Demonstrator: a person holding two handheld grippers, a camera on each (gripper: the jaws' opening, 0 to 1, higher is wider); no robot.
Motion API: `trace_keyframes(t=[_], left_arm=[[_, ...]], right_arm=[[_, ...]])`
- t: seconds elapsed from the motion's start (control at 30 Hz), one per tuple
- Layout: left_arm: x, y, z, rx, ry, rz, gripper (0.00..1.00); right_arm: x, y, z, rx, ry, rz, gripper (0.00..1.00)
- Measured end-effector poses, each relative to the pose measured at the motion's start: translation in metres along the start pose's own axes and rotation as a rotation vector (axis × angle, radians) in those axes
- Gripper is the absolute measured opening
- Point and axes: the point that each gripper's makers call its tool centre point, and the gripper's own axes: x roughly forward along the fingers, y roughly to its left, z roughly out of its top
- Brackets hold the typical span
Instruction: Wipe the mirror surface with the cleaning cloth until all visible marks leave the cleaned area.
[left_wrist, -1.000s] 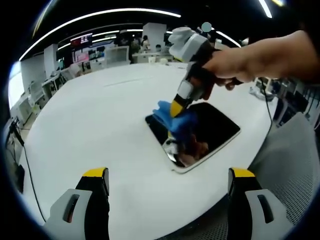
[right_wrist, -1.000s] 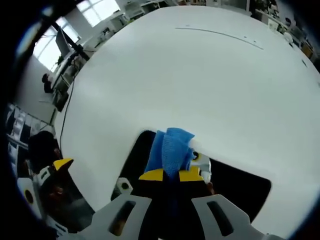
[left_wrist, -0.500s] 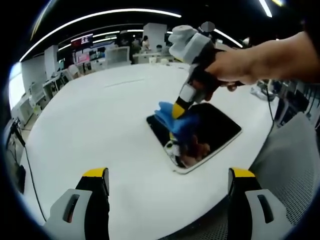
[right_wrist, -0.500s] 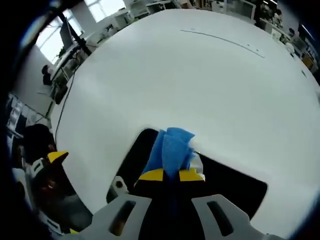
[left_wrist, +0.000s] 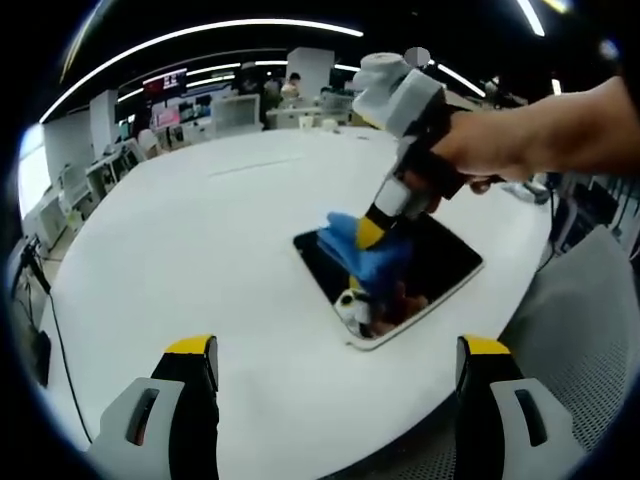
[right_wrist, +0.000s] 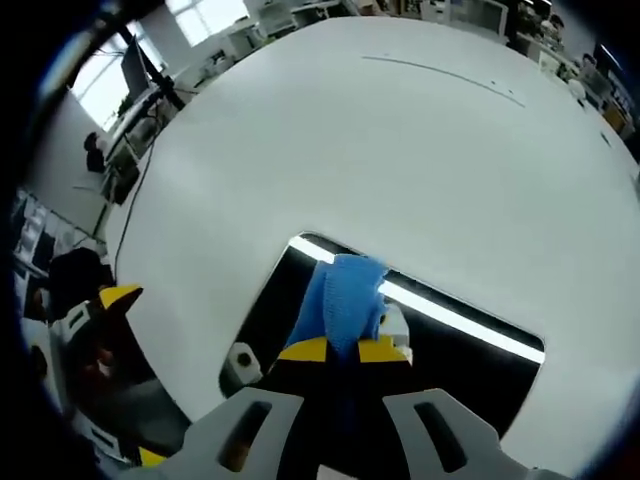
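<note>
Cloth (left_wrist: 362, 251) shifted further across mirror (left_wrist: 440, 262)

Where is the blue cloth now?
The cloth is pinched in the right gripper, pressed on the mirror near its far corner, on the white table.

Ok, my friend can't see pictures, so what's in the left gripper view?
A hand holds the right gripper, which presses a blue cloth onto a dark mirror lying flat on a big white table. The left gripper's yellow-tipped jaws stand wide apart at the bottom.
</note>
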Motion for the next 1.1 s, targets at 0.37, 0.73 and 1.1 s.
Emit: trace_keyframes(t=[0.37, 0.73, 1.1], left_arm=[[0.000, -0.001, 0.002, 0.007, -0.009, -0.004, 0.99], [0.000, -0.004, 0.002, 0.019, -0.005, -0.017, 0.99], [0.000, -0.003, 0.001, 0.014, -0.002, -0.012, 0.99]], right_arm=[[-0.005, 0.009, -0.017, 0.002, 0.010, 0.014, 0.02], [-0.010, 0.016, -0.030, 0.010, 0.018, 0.026, 0.02], [-0.012, 0.020, -0.036, 0.004, 0.019, 0.033, 0.02]])
